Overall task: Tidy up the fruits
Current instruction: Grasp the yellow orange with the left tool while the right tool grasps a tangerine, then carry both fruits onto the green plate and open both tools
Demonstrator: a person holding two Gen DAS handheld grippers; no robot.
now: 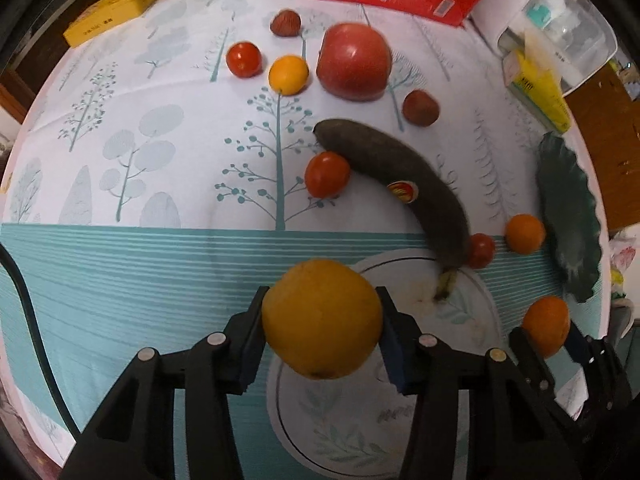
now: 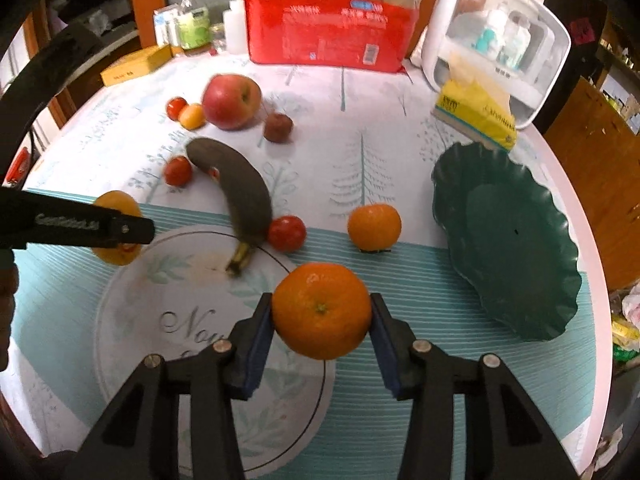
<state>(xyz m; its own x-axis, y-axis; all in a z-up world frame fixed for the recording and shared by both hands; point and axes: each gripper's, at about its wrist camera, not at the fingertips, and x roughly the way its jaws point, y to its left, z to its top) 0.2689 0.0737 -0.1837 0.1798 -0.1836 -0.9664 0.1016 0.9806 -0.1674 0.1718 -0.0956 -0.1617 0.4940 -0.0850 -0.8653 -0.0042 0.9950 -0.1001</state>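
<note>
Clamped between the blue pads of the left tool is a large yellow-orange citrus, held above the near edge of the white printed plate; the right tool is closed in the same way on a smaller, deeper orange mandarin, held between the white plate and the green scalloped dish. Both fruits sit across their widest part, which I judge a good hold, because a round, waxy, dimpled peel slips easily if the pads are off the middle. To do this step well, each fruit should be lowered until it rests on its dish before the pads separate; otherwise it will probably roll over the cloth. Opening slowly will also keep a pad from pushing the fruit sideways. The white plate looks flat and smooth with a thin dark ring, so a sphere may wander on it; the green dish is deeper, with a wavy glossy rim, and should keep fruit better. Still on the worktop, which is covered by a soft tree-patterned cloth, are a dull blackened banana whose stem lies over the plate edge, a shiny red apple, several glossy small tomatoes and one more mandarin.
</note>
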